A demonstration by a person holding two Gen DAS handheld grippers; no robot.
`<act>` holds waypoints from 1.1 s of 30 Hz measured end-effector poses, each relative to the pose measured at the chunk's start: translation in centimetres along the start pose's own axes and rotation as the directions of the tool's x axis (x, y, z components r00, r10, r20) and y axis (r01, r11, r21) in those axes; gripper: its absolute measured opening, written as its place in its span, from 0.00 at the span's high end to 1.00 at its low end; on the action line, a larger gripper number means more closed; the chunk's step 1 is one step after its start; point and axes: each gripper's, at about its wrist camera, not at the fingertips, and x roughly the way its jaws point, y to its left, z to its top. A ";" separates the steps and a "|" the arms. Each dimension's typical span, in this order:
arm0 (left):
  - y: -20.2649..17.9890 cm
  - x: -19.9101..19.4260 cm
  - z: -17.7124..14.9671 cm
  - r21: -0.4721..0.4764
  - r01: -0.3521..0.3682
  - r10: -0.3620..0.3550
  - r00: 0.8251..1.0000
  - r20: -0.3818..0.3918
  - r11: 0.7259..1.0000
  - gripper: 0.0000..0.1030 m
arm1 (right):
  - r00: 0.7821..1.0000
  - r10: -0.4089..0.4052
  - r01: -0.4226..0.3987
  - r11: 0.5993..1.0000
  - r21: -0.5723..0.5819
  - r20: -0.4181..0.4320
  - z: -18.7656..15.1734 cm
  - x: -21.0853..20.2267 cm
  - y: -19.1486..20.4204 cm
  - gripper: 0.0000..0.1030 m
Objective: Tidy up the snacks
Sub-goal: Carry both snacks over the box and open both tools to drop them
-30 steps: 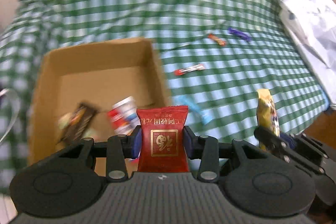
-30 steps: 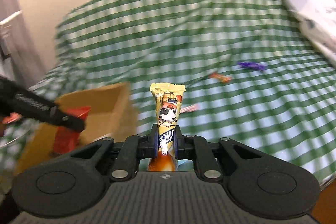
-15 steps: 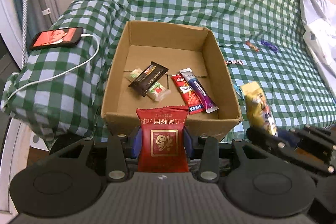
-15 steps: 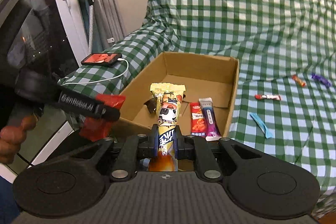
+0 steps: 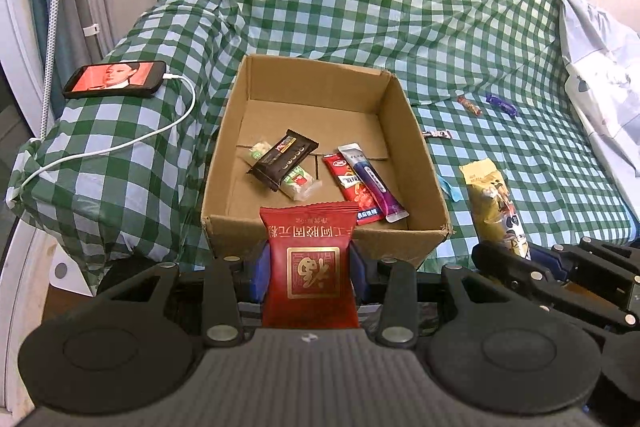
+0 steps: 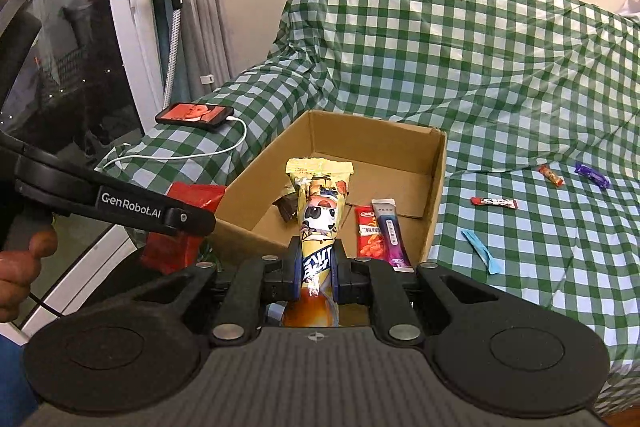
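Both pairs of jaws are clamped on snacks. Between the pads of the left gripper [image 5: 310, 277] stands a red packet [image 5: 310, 267], upright and flat to the camera, its top edge level with the near wall of the cardboard box [image 5: 320, 243]. The right gripper [image 6: 316, 269] pinches a tall yellow packet [image 6: 320, 211] with a cartoon panda on it, gripped near its lower end so most of it rises above the jaws, in front of the open box [image 6: 436, 187]. In the left wrist view this yellow packet [image 5: 494, 207] shows just to the right of the box, beyond its near right corner.

Four snacks lie on the box floor: a black bar [image 5: 284, 159] resting across a pale green-and-white packet [image 5: 298, 183], and to their right a red strip packet [image 5: 352, 187] and a purple one [image 5: 374, 183] side by side, touching.

Four more snacks lie loose on the green checked cover [image 5: 360, 7] to the right of the box: a blue strip [image 6: 482, 251] nearest the box, a small red-and-black bar [image 6: 494, 203] farther back, then an orange sweet [image 6: 551, 175] and a purple sweet [image 6: 592, 175] near each other, farthest away.

One phone [image 5: 114, 79] with its screen lit lies on the covered armrest left of the box, a white cable [image 5: 120, 143] plugged into it and trailing down. A hand [image 6: 20, 267] shows at the left edge of the right wrist view.
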 end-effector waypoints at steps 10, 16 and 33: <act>0.1 0.1 0.0 -0.001 0.000 0.000 1.000 0.000 1.000 0.57 | 1.000 0.000 0.000 1.000 -0.002 -0.003 -0.1 0.3 0.1 0.87; 0.3 0.6 0.2 -0.010 -0.002 0.002 1.000 -0.014 1.000 0.57 | 1.000 0.004 -0.004 1.000 0.003 -0.013 -0.3 0.8 -0.1 0.87; 1.8 3.7 2.1 -0.043 -0.025 0.023 0.999 -0.048 0.999 0.57 | 0.997 0.009 -0.007 1.000 0.020 -0.073 -0.2 3.4 -1.3 0.87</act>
